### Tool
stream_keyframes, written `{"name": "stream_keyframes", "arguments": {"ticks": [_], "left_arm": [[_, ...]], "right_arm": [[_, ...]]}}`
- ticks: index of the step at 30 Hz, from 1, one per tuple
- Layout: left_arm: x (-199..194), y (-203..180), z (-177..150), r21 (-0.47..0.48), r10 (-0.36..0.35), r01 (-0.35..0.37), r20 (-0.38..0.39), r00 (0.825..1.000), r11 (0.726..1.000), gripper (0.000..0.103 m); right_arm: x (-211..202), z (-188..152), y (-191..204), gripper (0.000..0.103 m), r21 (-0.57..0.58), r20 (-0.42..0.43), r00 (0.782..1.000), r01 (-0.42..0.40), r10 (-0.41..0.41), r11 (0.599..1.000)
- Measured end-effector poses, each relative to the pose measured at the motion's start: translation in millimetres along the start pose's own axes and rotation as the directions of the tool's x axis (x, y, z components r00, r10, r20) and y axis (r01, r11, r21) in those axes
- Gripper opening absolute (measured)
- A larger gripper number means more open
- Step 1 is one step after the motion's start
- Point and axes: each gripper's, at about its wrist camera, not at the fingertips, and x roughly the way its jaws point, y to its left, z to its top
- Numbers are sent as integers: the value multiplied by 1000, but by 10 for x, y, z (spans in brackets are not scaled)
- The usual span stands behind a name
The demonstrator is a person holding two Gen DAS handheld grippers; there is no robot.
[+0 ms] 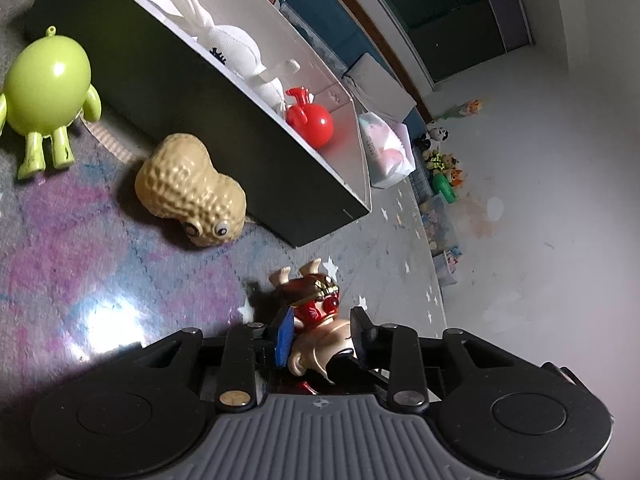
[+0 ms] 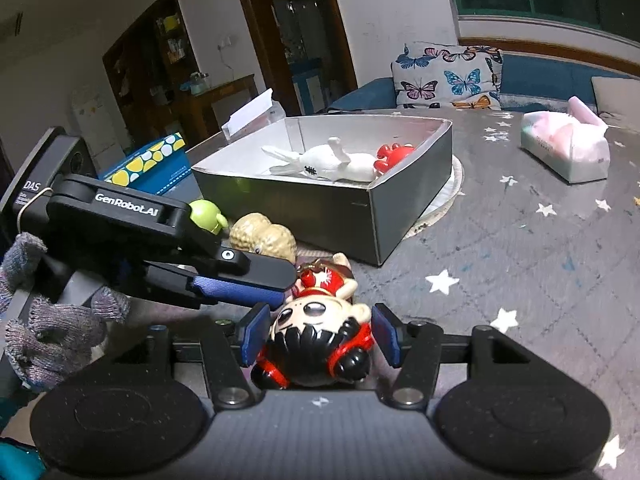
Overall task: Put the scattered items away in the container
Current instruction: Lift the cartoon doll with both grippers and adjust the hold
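Observation:
A doll figure (image 2: pixel 320 332) with black hair and a red outfit lies on the grey star mat. It also shows in the left wrist view (image 1: pixel 316 320). My right gripper (image 2: pixel 320 332) has its jaws either side of the doll's head, a small gap on each side. My left gripper (image 1: pixel 320 334) is closed on the doll's body, seen from the right wrist (image 2: pixel 256 280). The grey open box (image 2: pixel 412 168) holds a white plush rabbit (image 2: pixel 332 162) and a red toy (image 2: pixel 394 154). A peanut toy (image 1: pixel 192 192) and a green alien toy (image 1: pixel 48 92) lie beside the box.
A tissue pack (image 2: pixel 564 148) lies on the mat at the right. A butterfly cushion (image 2: pixel 448 76) and blue sofa stand behind. A blue patterned box (image 2: pixel 152 164) sits at the left. Small toys (image 1: pixel 444 160) line the mat's far edge.

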Motion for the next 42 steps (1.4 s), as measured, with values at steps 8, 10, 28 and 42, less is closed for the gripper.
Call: {"name": "stream_keyframes", "arguments": {"ticks": [8,10,28,42], "left_arm": [[-93,-96,72,79,53,-60,85,995,995,34],[-123,-160,103,121,54,-67,111,992,990,34],[255,-119,152,158,101,-115,96,990,981,34],[65,-35,26,127,63,-69,49,997,989,34]], "right_arm": [[-134,-50,18,67,-37,12,998,64,-63,997],[-181,-97,21,67,-34,9,997,71,-71,997],[-136,-296,169,64,-55,-28,998,49,-51,997],[-319,-305,-62,60,-2,-14,997,78,-78,997]]}}
